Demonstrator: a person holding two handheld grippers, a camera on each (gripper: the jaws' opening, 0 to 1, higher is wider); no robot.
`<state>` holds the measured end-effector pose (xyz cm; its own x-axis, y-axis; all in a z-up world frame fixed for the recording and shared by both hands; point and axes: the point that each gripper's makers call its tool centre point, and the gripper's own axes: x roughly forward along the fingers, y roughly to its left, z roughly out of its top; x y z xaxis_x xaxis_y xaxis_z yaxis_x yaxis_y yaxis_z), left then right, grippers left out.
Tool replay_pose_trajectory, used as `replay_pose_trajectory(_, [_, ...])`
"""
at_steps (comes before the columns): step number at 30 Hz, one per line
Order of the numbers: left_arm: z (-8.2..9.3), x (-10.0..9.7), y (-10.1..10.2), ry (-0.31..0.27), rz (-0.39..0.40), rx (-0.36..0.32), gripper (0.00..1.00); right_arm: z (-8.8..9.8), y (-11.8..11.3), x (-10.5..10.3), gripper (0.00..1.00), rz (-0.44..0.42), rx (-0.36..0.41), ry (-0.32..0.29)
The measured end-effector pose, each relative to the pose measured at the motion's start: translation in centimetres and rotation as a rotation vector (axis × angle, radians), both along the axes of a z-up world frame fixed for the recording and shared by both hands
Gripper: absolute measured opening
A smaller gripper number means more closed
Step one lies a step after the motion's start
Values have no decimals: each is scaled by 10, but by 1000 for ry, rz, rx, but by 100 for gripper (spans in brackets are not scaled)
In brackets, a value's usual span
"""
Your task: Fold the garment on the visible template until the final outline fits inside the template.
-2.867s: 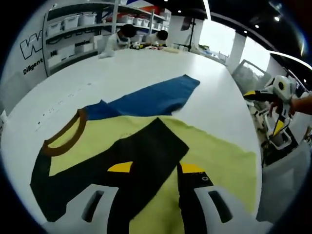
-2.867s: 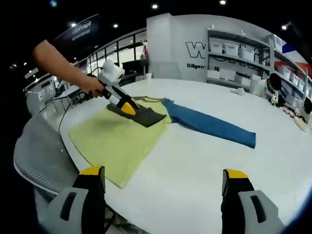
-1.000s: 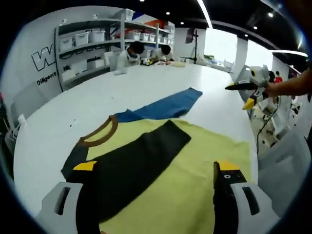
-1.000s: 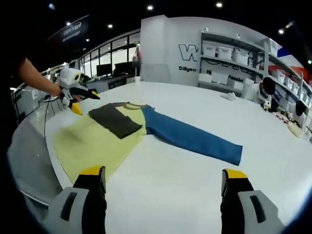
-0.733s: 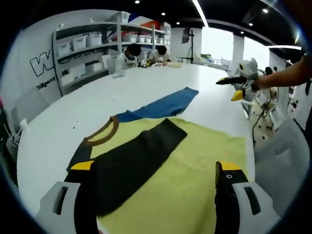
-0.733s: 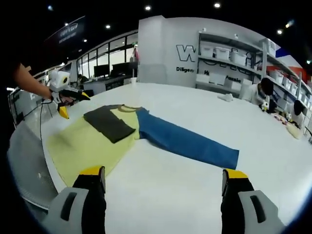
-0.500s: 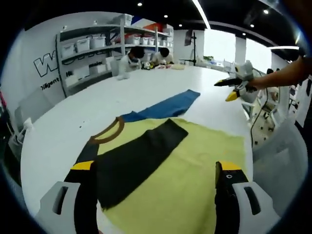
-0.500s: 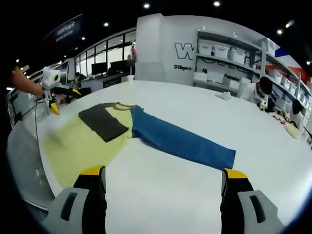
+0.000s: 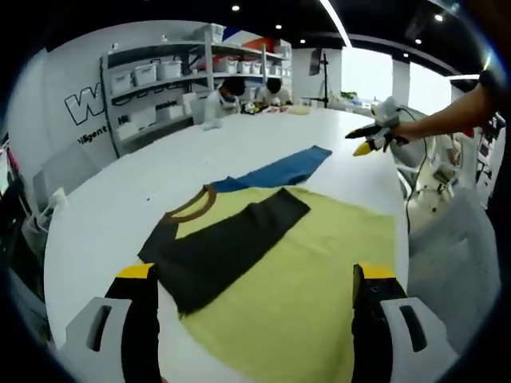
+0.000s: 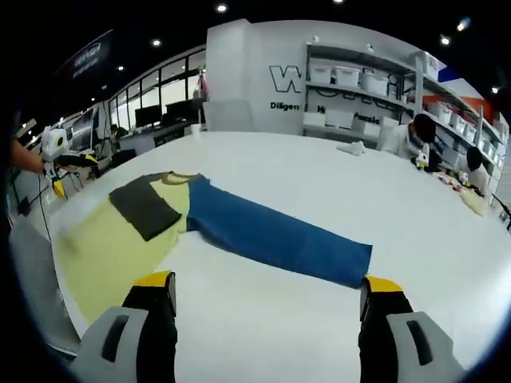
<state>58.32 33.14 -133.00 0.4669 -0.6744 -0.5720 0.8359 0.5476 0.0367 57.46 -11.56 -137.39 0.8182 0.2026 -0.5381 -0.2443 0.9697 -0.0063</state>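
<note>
A yellow shirt (image 9: pixel 319 263) with a brown collar (image 9: pixel 192 209) lies flat on the white table (image 9: pixel 144 199). Its black sleeve (image 9: pixel 227 243) is folded across the body. Its blue sleeve (image 9: pixel 283 169) stretches straight out away from it. My left gripper (image 9: pixel 254 275) hovers open above the shirt's near edge, holding nothing. My right gripper (image 9: pixel 363 148) is in a hand at the far right, above the table edge. In the right gripper view, my right gripper (image 10: pixel 267 283) is open over bare table just short of the blue sleeve (image 10: pixel 275 235). The yellow body (image 10: pixel 108 243), black sleeve (image 10: pixel 144 209) and left gripper (image 10: pixel 57 185) lie to the left.
Shelves with white bins (image 9: pixel 152 76) line the back wall. Two people (image 9: pixel 231 94) sit at the table's far end, with small items near them. A grey chair (image 9: pixel 455 255) stands by the table's right edge. White table (image 10: pixel 335 183) spreads wide beyond the blue sleeve.
My left gripper let go of the black sleeve, which now lies across the yellow body, then opened and drew back. My right gripper moved in toward the blue sleeve.
</note>
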Motion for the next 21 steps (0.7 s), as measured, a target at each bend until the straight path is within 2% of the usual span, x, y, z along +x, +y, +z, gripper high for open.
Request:
replay_pose_trajectory(5, [0, -7, 11, -2, 23, 3, 99, -6, -7, 11, 89, -21, 5, 12])
replay_pose_trajectory(10, [1, -15, 21, 0, 33, 10, 99, -12, -16, 23, 88, -58, 19, 27])
replay_pose_trajectory(11, [2, -17, 23, 0, 34, 11, 99, -14, -19, 25, 87, -73, 23, 33])
replay_pose_trajectory(12, [2, -18, 25, 0, 35, 9, 99, -20, -30, 24, 85, -128, 13, 73])
replay_pose_trajectory(14, [4, -21, 28, 6, 38, 4, 99, -19, -34, 31, 83, -140, 20, 47])
replay_pose_trajectory(21, [7, -27, 43, 6, 69, 8, 99, -41, -53, 38, 71, -238, 55, 110])
